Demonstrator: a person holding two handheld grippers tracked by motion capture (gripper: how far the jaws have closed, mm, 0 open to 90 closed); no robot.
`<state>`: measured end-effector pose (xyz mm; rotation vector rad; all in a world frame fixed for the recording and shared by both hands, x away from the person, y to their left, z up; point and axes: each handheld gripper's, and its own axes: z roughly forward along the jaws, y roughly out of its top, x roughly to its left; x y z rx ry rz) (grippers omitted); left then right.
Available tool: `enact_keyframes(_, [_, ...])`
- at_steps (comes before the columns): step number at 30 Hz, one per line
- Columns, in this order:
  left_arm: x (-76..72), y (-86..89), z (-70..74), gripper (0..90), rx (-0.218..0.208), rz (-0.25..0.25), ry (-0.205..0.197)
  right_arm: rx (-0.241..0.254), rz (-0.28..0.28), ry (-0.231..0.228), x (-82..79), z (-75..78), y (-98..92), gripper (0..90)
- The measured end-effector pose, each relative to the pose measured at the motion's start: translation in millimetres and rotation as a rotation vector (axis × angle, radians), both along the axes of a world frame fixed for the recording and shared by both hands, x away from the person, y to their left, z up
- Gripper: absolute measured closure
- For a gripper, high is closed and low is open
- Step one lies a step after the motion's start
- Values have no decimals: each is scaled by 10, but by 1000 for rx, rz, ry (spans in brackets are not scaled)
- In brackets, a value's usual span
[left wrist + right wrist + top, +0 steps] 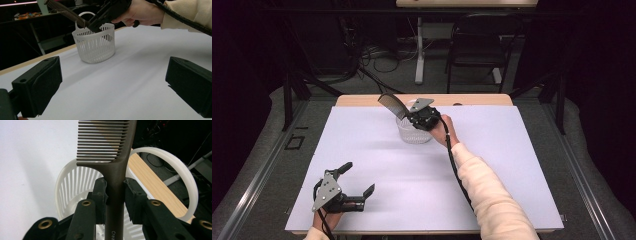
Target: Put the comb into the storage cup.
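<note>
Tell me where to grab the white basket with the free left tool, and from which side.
Grip the white basket by its arched handle, coming down from above. The handle stands upright over the rim, thin enough for the open left tool. The slatted wall is wide and round, and the comb is held over the near rim.

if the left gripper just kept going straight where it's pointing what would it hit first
Probably the white basket. The left gripper has its jaws open with bare table ahead, and in the left gripper view the basket sits a bit left of centre, so it might just graze or pass it. Depth is hard to judge.
</note>
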<state>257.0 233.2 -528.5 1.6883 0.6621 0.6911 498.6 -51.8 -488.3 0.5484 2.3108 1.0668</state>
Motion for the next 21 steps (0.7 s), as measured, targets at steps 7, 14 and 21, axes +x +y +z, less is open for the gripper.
enact_keyframes(7, [-3,4,4,7,0,-1,-4,-11,-6,-5,0,-11,14,718])
enact_keyframes(14, [-3,3,6,7,-1,0,-6,-24,-11,3,3,-23,26,717])
enact_keyframes(21, [-6,9,7,7,-4,2,-5,-23,-16,-6,-4,-7,4,639])
